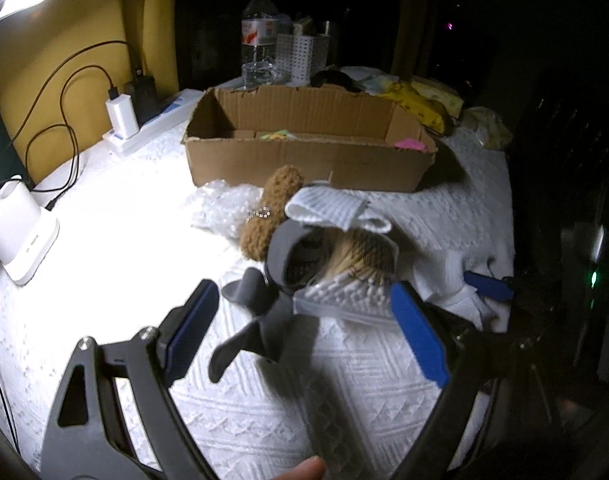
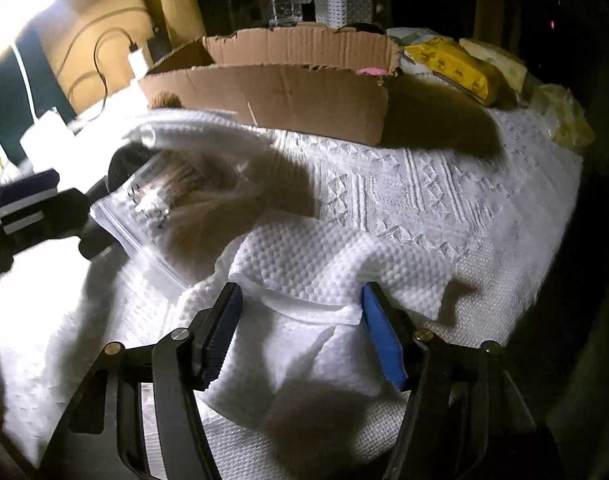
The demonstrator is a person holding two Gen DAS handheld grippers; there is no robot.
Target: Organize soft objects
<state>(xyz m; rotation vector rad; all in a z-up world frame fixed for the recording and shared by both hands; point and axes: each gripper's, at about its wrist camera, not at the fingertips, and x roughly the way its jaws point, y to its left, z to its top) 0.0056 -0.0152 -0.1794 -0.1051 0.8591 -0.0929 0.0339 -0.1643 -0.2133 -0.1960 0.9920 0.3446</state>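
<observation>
My left gripper (image 1: 304, 316) hangs open over a clear zip bag of cotton swabs (image 1: 344, 292) and a dark grey soft piece (image 1: 284, 256); its blue pads stand clear of both. Behind them lie a white ribbed cloth (image 1: 328, 204), a brown knitted item (image 1: 268, 212) and bubble wrap (image 1: 224, 208). My right gripper (image 2: 302, 320) is low over a white embossed towel (image 2: 324, 256), a fold of which lies between its pads without being squeezed. An open cardboard box (image 2: 272, 92) stands behind on the white bedspread (image 2: 444, 200). The zip bag (image 2: 164, 200) also shows to the right gripper's left.
A water bottle (image 1: 258, 36) and a white perforated basket (image 1: 298, 56) stand behind the box. A power strip with chargers (image 1: 144, 128) and a white lamp base (image 1: 20, 232) sit at the left. Yellow packets (image 1: 416, 104) lie at the back right. Pink items (image 1: 410, 143) lie inside the box.
</observation>
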